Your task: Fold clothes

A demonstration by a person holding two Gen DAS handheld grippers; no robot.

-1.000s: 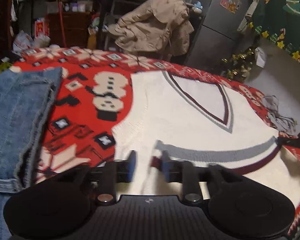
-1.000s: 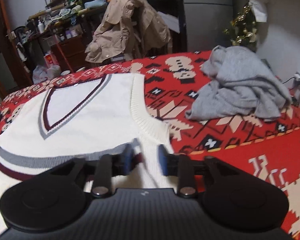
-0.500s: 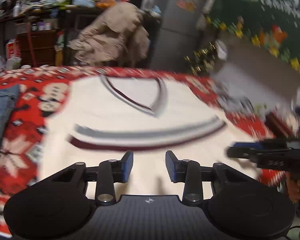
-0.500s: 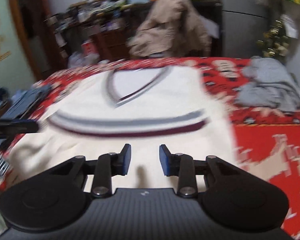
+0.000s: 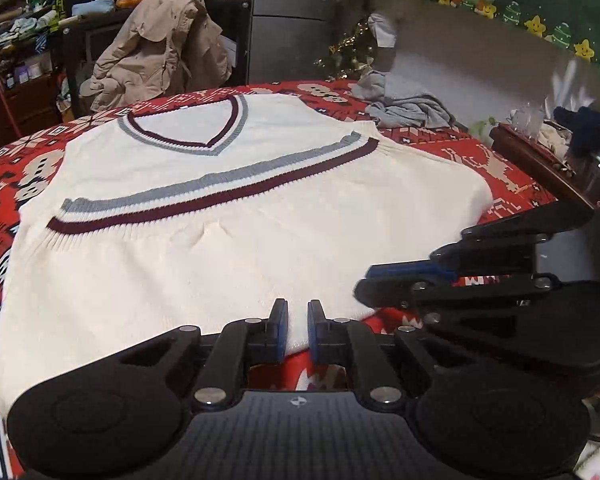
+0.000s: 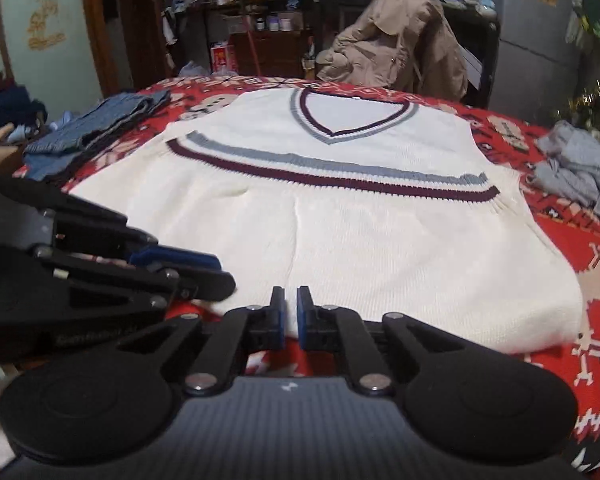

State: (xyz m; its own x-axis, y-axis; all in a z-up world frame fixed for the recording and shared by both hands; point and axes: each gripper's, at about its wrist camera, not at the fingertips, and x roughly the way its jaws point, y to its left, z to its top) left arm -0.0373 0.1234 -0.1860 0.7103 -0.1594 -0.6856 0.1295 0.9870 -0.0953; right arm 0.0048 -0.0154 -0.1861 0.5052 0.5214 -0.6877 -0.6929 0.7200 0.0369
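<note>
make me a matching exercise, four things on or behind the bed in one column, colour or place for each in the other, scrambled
Things:
1. vest
2. jeans
3. grey garment
4. jacket

Descriptions:
A. beige, draped over a chair behind the bed
B. blue denim, at the left edge of the bedspread
C. cream with grey and maroon stripes, lying flat in the middle
D. crumpled at the right edge of the bedspread

Pairs: 1-C, 2-B, 3-D, 4-A
</note>
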